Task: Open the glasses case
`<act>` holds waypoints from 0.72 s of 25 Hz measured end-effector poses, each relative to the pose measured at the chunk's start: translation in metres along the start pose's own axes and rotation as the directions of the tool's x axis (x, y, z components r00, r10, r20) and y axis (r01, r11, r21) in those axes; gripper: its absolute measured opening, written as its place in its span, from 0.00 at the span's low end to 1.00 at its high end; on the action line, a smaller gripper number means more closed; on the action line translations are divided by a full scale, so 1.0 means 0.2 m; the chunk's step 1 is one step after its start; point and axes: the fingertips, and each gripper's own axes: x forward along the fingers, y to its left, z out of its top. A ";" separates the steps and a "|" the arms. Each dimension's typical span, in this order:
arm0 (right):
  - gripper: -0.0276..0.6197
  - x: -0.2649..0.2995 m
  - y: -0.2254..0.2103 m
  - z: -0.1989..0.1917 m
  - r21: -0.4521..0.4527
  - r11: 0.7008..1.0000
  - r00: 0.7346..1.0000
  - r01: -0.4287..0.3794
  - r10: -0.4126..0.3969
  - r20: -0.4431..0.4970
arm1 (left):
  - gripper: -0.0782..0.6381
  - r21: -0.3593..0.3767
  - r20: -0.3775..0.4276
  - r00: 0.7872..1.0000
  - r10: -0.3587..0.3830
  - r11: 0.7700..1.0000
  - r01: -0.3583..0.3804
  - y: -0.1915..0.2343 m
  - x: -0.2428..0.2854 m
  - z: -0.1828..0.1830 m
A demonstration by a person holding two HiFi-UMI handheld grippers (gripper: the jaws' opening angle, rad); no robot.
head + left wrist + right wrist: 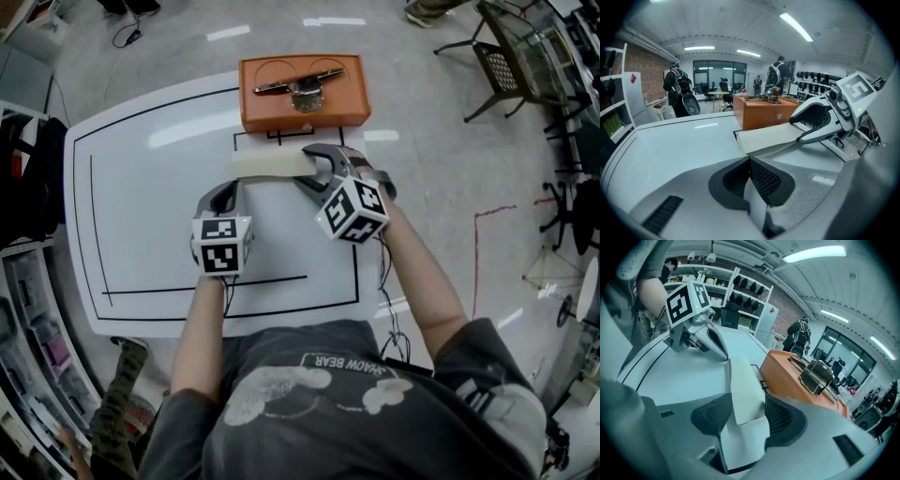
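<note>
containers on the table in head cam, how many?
2. The cream glasses case lies midway on the table; the orange box sits behind it at the far edge. Nothing seems hidden.

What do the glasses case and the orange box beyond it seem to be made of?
The glasses case is cream, matte and flat-sided, likely card or leatherette over a stiff shell. The orange box is smooth and faintly glossy, perhaps leatherette or painted wood. Its top fitting gleams like polished metal.

White counter (pixel 141 206) with black lines fills mid frame. Orange box (pixel 302 103) sits at its top edge, and a cream glasses case (pixel 267 165) lies flat just below that, centre frame.
</note>
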 end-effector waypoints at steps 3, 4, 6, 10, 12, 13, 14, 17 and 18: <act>0.37 -0.01 -0.01 0.01 0.039 0.999 1.000 -0.017 0.016 0.015 | 0.11 0.000 -0.002 1.000 -0.003 1.000 0.003 -0.01 0.00 0.00; 0.35 -0.02 -0.02 0.02 0.055 0.998 0.999 -0.021 0.020 0.025 | 0.11 0.001 0.001 1.000 -0.005 1.000 0.005 -0.01 0.00 0.01; 0.31 -0.03 -0.02 0.04 0.076 0.997 0.999 -0.024 0.021 0.040 | 0.11 0.004 0.002 1.000 -0.005 1.000 0.005 -0.01 0.00 0.01; 0.21 -0.04 -0.03 0.07 0.077 0.997 0.999 -0.024 0.021 0.050 | 0.11 0.008 0.004 1.000 -0.001 1.000 0.001 -0.01 0.00 0.01; 0.17 -0.05 -0.05 0.09 0.078 0.997 0.998 -0.016 0.012 0.058 | 0.11 0.008 0.004 1.000 -0.001 1.000 0.001 -0.01 0.00 0.01; 0.17 -0.05 -0.06 0.10 0.081 0.997 0.998 -0.011 0.006 0.062 | 0.11 0.007 0.004 1.000 -0.001 1.000 0.001 -0.01 0.00 0.01; 0.16 -0.05 -0.08 0.11 0.084 0.996 0.998 -0.004 -0.002 0.066 | 0.11 0.007 0.004 1.000 0.000 1.000 0.000 -0.01 0.00 0.01; 0.13 -0.04 -0.14 0.13 0.095 0.995 0.996 0.028 -0.035 0.076 | 0.11 0.008 0.004 1.000 0.001 1.000 -0.001 0.00 0.00 0.01; 0.13 -0.04 -0.16 0.14 0.098 0.994 0.996 0.039 -0.046 0.077 | 0.11 0.009 0.004 1.000 0.001 1.000 -0.001 0.00 0.00 0.00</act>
